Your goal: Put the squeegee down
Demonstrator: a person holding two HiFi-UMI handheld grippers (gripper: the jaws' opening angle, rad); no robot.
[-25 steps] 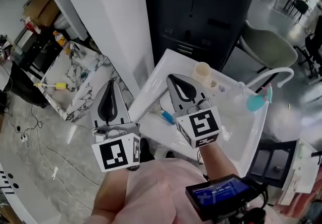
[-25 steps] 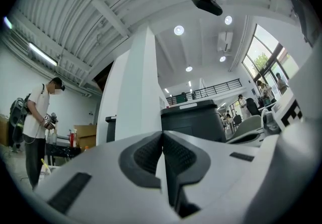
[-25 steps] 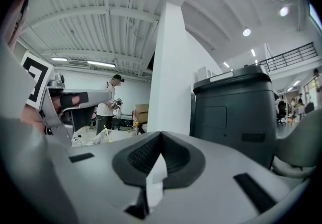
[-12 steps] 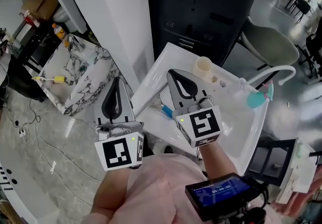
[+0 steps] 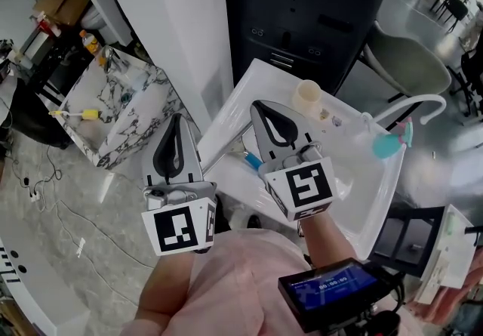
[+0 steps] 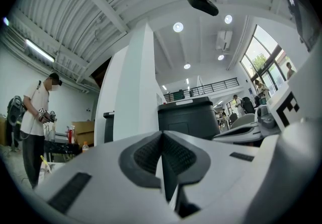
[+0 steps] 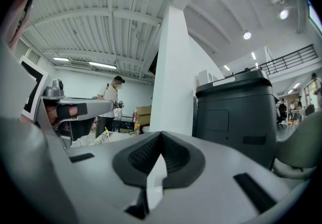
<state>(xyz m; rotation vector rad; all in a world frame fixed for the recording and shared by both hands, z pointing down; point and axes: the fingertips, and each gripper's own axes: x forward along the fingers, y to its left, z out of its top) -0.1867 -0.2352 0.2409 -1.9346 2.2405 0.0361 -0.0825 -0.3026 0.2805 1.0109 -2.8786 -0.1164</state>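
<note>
Both grippers are held up side by side over the floor and a white sink [image 5: 377,198], pointing roughly level. My left gripper [image 5: 178,121] is shut with nothing between its jaws; its closed tips [image 6: 162,136] meet in the left gripper view. My right gripper [image 5: 261,107] is likewise shut and empty, and its closed tips [image 7: 161,136] meet in the right gripper view. A blue-handled tool [image 5: 252,161], possibly the squeegee, lies on the sink's near side, mostly hidden under the right gripper.
On the sink stand a beige cup [image 5: 306,97], a curved white tap [image 5: 415,109] and a teal object [image 5: 389,146]. A white pillar [image 5: 181,25], a black cabinet [image 5: 317,10], a grey chair [image 5: 407,70] and a marbled basin [image 5: 113,112] surround it. A person [image 6: 35,117] stands at the far left.
Both grippers stay shut and almost still. The head view has shifted slightly, nothing else differs.
</note>
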